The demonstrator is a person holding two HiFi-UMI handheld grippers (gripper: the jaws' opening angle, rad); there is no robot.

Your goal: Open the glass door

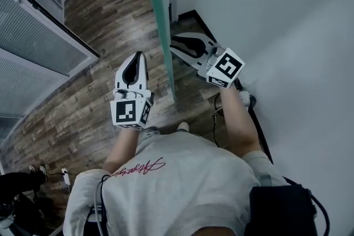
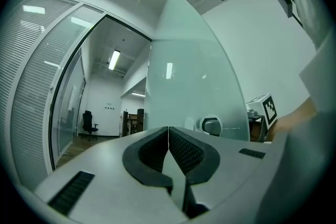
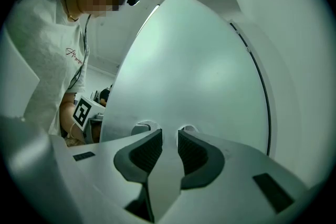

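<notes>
While the glass door [image 1: 164,36] stands edge-on between my two tools, a thin green pane over the wood floor [image 1: 105,8], my left gripper [image 2: 168,129] is level on the open-room side, clenched on nothing, its jaws meeting at the tips. My right gripper [image 3: 169,134] is on the white wall's [image 1: 287,19] side, jaws released with a clear gap, just before the door's round handle fittings [image 3: 147,126], its pads pressing on nothing.
</notes>
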